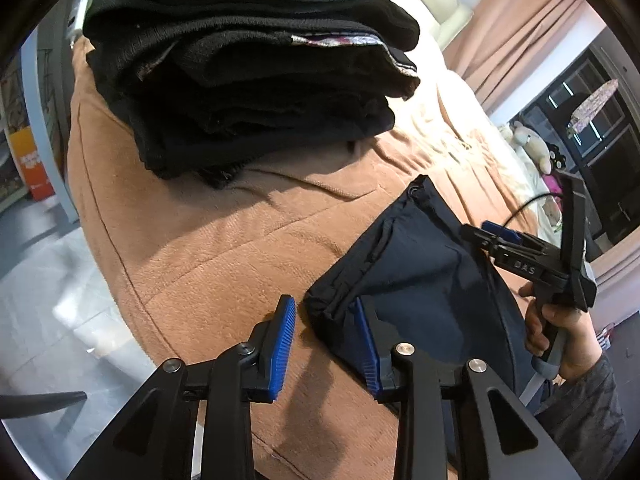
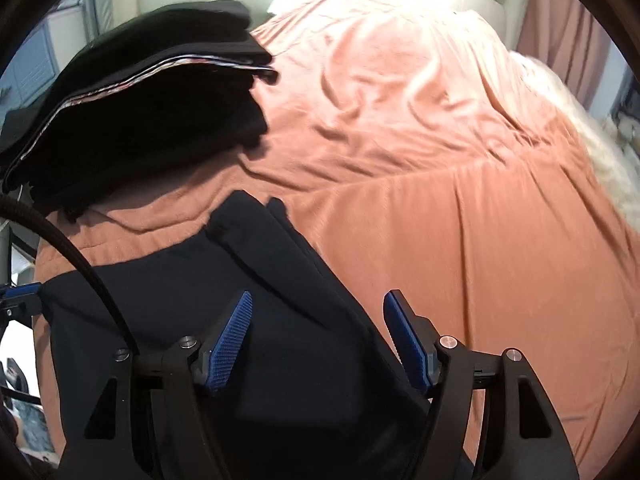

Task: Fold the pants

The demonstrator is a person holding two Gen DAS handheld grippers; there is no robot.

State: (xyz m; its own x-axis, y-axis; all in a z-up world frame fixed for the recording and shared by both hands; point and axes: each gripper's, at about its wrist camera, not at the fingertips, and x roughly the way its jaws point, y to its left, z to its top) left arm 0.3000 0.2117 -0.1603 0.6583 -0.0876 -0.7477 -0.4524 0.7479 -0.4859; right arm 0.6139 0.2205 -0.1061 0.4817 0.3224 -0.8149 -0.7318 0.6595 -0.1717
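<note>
Folded dark navy pants (image 1: pixel 416 280) lie on the orange bed cover (image 1: pixel 208 264), near its front edge; they also show in the right wrist view (image 2: pixel 280 320). My left gripper (image 1: pixel 326 344) is open, its right finger against the left edge of the pants, its left finger over bare cover. My right gripper (image 2: pixel 318 340) is open just above the pants, holding nothing; it also shows in the left wrist view (image 1: pixel 492 236) at the pants' far right side.
A stack of folded black clothes (image 1: pixel 256 80) sits on the bed behind the pants, also in the right wrist view (image 2: pixel 140 120). The bed cover (image 2: pixel 440 200) stretches wrinkled to the right. The bed edge and floor (image 1: pixel 52 280) lie left. Curtains (image 1: pixel 520 32) and dark shelves (image 1: pixel 592 128) stand beyond.
</note>
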